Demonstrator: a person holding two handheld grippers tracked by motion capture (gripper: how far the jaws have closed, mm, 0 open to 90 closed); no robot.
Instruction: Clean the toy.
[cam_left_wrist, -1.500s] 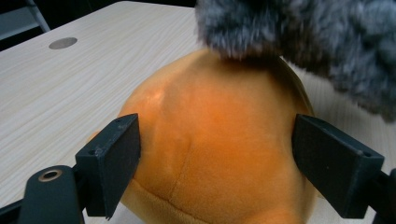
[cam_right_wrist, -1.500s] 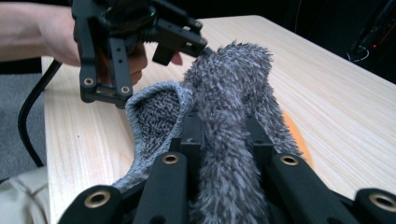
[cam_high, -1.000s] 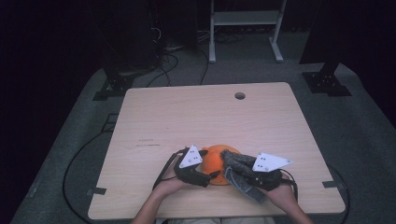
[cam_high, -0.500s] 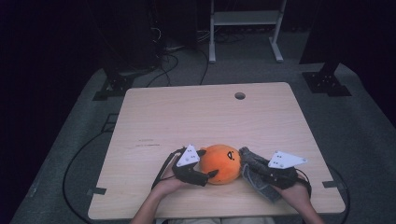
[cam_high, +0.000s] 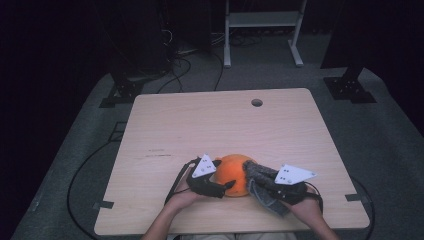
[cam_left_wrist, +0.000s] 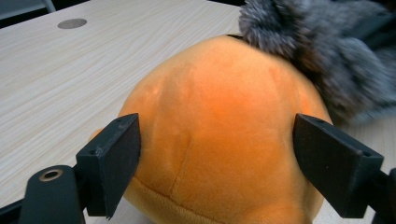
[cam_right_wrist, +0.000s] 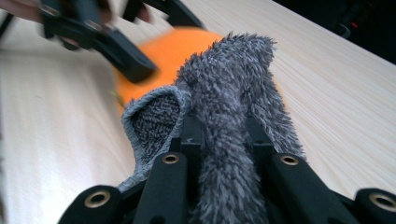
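Observation:
An orange plush ball (cam_high: 231, 172) sits near the front edge of the wooden table (cam_high: 215, 125). My left gripper (cam_high: 222, 176) reaches in from the left, and in the left gripper view its jaws press into both sides of the ball (cam_left_wrist: 219, 130). From the right, my right gripper (cam_high: 256, 176) is shut on a grey fuzzy cloth (cam_high: 267, 197). In the right gripper view the cloth (cam_right_wrist: 224, 79) is pinched between the jaws and its end lies against the ball (cam_right_wrist: 173, 46). The left gripper (cam_right_wrist: 107, 42) is blurred beyond it.
A round cable hole (cam_high: 257, 102) lies near the table's far edge. Cables (cam_high: 85, 175) trail over the dark carpet at the left. A white rack's legs (cam_high: 227, 55) and black stand feet (cam_high: 350, 90) stand behind the table.
The right gripper drew the cloth off the ball to the right, then brought it back against the ball's right side. The left gripper and the ball stayed put.

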